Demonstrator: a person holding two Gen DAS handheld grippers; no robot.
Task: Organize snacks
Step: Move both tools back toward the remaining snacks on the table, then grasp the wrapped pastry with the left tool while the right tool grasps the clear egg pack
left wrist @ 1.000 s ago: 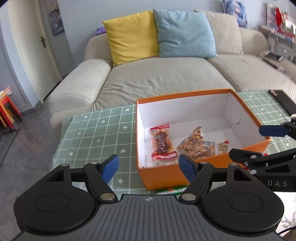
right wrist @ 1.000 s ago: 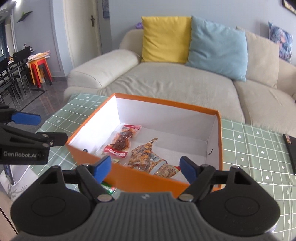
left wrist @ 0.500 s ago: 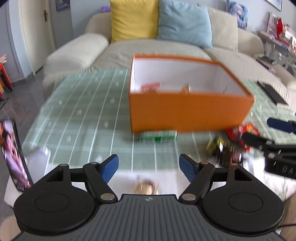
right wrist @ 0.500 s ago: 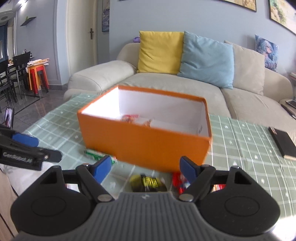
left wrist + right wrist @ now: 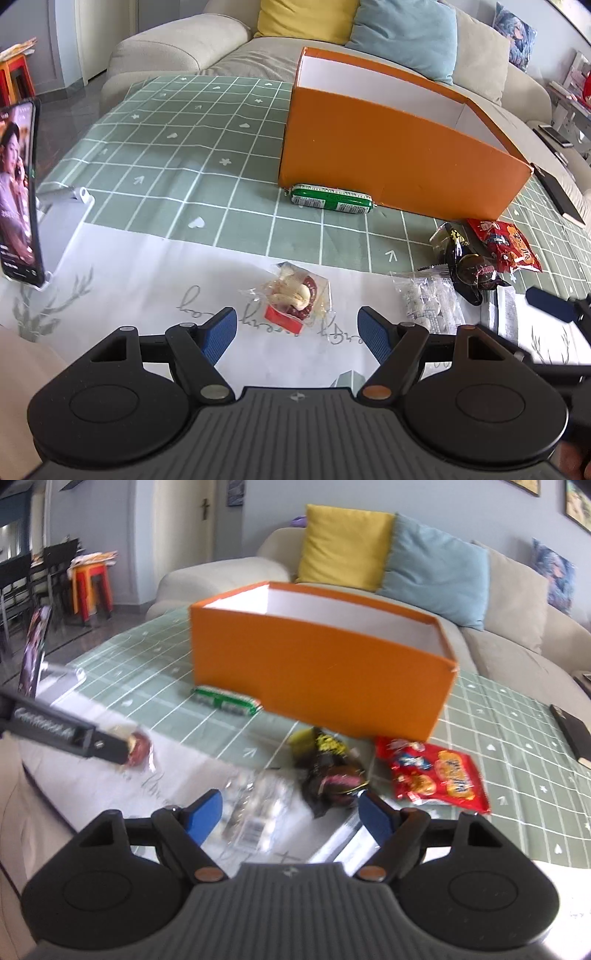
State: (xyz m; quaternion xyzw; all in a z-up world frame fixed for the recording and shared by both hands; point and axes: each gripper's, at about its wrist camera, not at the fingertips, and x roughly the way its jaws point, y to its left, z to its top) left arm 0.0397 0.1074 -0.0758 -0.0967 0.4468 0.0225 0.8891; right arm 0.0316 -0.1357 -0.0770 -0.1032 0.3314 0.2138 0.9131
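Observation:
An orange box [image 5: 399, 147] stands on the table; it also shows in the right wrist view [image 5: 317, 664]. In front of it lie a green sausage stick [image 5: 330, 199], a clear nut packet with a red label [image 5: 295, 299], a clear packet of white sweets [image 5: 428, 302], a dark packet [image 5: 461, 264] and a red snack bag [image 5: 506, 249]. My left gripper [image 5: 297, 334] is open, low over the nut packet. My right gripper [image 5: 290, 812] is open above the clear packet [image 5: 255, 808] and the dark packet [image 5: 332, 771].
A phone on a stand [image 5: 16, 192] is at the table's left edge. A black notebook [image 5: 561, 194] lies at the right. A beige sofa [image 5: 177, 48] with yellow and blue cushions is behind the table. White paper [image 5: 129, 280] covers the near part of the green checked cloth.
Both grippers have pulled back from over the box and dropped low toward the near table. The loose snacks in front of the box have come into view.

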